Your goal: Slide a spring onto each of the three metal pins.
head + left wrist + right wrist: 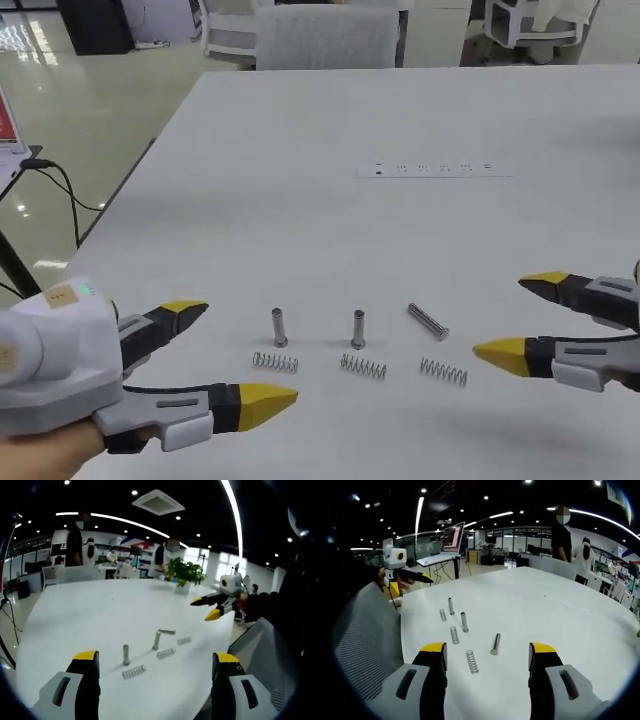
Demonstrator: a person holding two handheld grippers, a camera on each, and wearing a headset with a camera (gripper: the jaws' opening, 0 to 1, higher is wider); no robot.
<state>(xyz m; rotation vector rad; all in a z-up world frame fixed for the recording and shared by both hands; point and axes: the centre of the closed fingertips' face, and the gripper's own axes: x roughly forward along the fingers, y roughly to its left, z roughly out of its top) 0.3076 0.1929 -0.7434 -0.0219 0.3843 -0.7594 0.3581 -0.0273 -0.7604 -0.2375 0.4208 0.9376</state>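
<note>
On the white desk [300, 150] in the head view, three pins are in a row near the person. The left pin [279, 328] and the middle pin [358, 329] stand upright, and the right pin [428, 321] lies flat, its long axis going from far-left to near-right. Just in front of each one lies a spring, apart from it: the left spring [275, 362], the middle spring [363, 367] and the right spring [443, 372], all with the long axis across the view. The left gripper [250, 352] is at the lower left, its fingers wide apart and holding nothing; the bottom edge cuts off its body. The right gripper [497, 317] comes in from the right edge, which cuts off its body; its fingers are also apart and empty. Both are near the row but touch nothing. Beyond the pins the desk is bare up to a socket strip [432, 169], and the left desk edge is well apart from the row. In the left gripper view, the fingers [86, 660] rise far from each other, with the pins and springs ahead between them; the springs are small and their coils are hard to make out. In the right gripper view, the fingers [434, 652] are apart, the right pin is nearest and points roughly along them, and the left gripper is small and dark at the upper left, so its fingers are hard to read there.
</note>
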